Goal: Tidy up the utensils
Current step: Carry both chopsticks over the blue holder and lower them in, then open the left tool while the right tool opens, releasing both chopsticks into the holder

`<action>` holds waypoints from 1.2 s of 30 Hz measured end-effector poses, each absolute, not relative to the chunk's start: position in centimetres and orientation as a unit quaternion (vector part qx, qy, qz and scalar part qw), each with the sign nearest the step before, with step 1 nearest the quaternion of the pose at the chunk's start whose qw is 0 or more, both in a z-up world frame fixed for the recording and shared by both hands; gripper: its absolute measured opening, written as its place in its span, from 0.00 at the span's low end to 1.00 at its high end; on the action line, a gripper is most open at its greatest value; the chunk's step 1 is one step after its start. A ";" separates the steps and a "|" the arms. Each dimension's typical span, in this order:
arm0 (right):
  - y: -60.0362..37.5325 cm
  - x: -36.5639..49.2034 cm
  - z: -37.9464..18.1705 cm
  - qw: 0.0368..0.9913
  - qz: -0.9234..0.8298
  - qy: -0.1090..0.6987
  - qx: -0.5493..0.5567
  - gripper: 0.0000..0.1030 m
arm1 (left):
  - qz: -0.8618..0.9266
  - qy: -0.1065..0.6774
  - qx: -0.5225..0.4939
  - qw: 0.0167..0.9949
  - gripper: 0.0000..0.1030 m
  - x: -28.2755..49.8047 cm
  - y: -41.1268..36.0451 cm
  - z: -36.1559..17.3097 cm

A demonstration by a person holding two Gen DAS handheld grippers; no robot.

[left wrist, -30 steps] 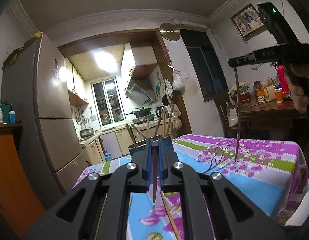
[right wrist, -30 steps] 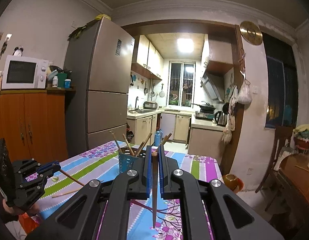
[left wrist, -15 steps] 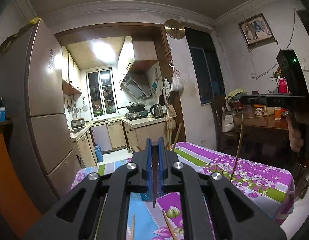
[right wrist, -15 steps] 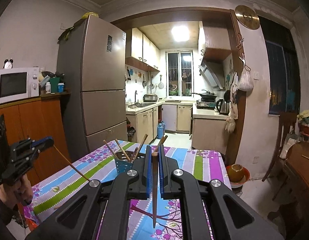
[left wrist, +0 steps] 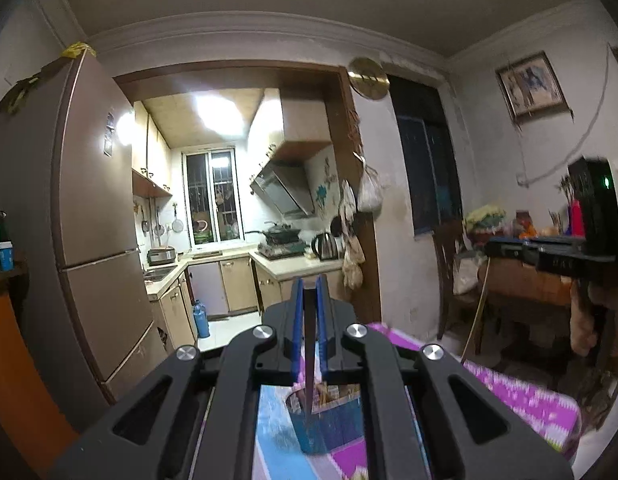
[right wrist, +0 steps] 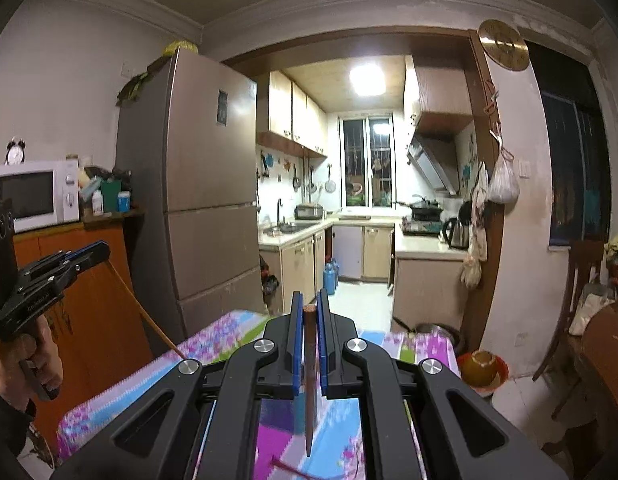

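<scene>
My left gripper is shut on a dark wooden chopstick that hangs down over a blue holder with several chopsticks in it on the flowered tablecloth. My right gripper is shut on another brown chopstick, which points down above the cloth. In the left wrist view the right gripper shows at the right edge with its chopstick dangling. The right wrist view has the left gripper at the left edge, its chopstick slanting down, a hand on the handle.
A tall fridge and an orange cabinet with a microwave stand left of the table. Beyond lies the kitchen doorway. A wooden chair and a cluttered side table are at the right. A bowl sits on the floor.
Both grippers have risen with their chopsticks; the table and holder have dropped low in both views. The holder now sits right under the left gripper's chopstick tip.
</scene>
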State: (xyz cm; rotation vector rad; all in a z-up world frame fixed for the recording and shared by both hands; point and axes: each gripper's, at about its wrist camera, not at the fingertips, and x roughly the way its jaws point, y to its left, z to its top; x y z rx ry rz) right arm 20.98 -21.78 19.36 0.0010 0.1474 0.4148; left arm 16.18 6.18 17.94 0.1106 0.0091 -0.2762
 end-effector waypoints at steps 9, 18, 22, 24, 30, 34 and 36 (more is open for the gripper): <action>-19.4 26.4 26.0 0.975 0.219 0.050 0.004 0.07 | -0.132 0.001 0.027 0.991 0.05 21.9 6.5 22.1; -16.0 33.1 25.6 0.971 0.225 0.075 -0.001 0.07 | -0.138 0.031 0.041 0.989 0.05 26.8 5.6 21.2; -15.0 35.1 23.8 0.969 0.227 0.095 -0.002 0.07 | -0.143 0.047 0.032 0.988 0.05 28.5 6.0 20.3; -14.7 36.0 22.8 0.968 0.228 0.105 -0.001 0.07 | -0.145 0.054 0.032 0.987 0.05 29.2 6.0 19.9; -14.2 38.4 19.7 0.965 0.228 0.132 0.008 0.07 | -0.154 0.083 0.029 0.984 0.05 31.5 5.7 17.5; -13.8 39.5 18.3 0.962 0.230 0.145 0.012 0.07 | -0.158 0.099 0.031 0.982 0.05 32.8 5.4 16.0; -13.7 40.0 17.7 0.961 0.231 0.151 0.012 0.07 | -0.159 0.109 0.029 0.981 0.05 33.5 5.5 15.3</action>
